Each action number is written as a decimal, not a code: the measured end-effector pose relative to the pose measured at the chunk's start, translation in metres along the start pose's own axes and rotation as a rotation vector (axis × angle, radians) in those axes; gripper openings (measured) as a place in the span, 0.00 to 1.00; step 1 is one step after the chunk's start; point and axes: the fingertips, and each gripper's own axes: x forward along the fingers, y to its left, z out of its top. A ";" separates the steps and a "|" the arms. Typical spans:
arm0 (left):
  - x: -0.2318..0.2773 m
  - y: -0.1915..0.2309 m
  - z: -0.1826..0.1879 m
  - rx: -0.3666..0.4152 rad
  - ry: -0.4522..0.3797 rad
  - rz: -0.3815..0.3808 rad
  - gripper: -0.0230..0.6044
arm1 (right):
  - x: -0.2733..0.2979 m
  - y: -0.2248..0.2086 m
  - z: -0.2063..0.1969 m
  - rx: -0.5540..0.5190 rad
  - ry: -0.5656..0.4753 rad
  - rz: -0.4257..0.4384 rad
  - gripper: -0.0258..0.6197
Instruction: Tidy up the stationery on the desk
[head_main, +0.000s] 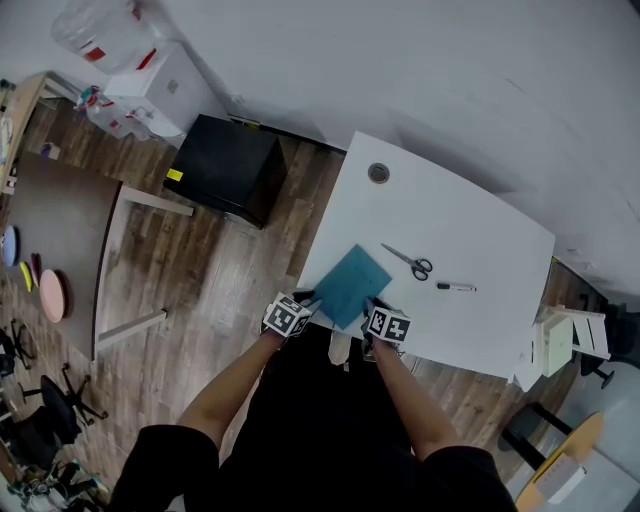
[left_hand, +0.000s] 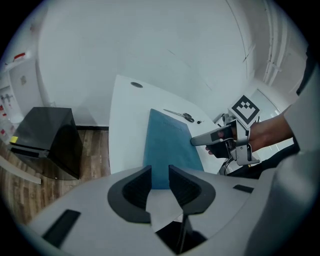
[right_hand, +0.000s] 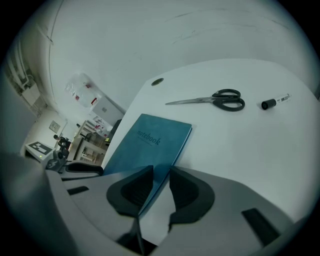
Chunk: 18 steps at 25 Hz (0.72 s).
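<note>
A teal notebook (head_main: 350, 283) lies at the near left corner of the white desk (head_main: 470, 225), its near edge reaching past the desk edge. My left gripper (head_main: 303, 304) is shut on the notebook's near left edge (left_hand: 167, 145). My right gripper (head_main: 376, 314) is shut on its near right corner (right_hand: 150, 145), which looks slightly raised off the desk. Black-handled scissors (head_main: 408, 261) lie shut just beyond the notebook. A black marker (head_main: 455, 287) lies to their right. In the left gripper view the right gripper (left_hand: 220, 137) shows beside the notebook.
A round cable hole (head_main: 378, 172) sits at the desk's far left. A black cabinet (head_main: 228, 168) stands on the wooden floor left of the desk. A white shelf unit (head_main: 565, 340) stands at the desk's right end. A brown table (head_main: 60, 215) with plates is far left.
</note>
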 end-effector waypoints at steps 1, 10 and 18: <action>0.000 0.002 -0.001 -0.006 -0.008 0.007 0.22 | 0.002 0.002 0.002 0.002 -0.003 -0.003 0.22; -0.004 0.015 0.001 -0.093 -0.043 0.023 0.17 | 0.023 0.018 0.037 0.024 -0.041 -0.010 0.22; 0.005 0.032 0.032 -0.139 -0.073 0.037 0.17 | 0.044 0.025 0.073 -0.007 -0.053 -0.004 0.22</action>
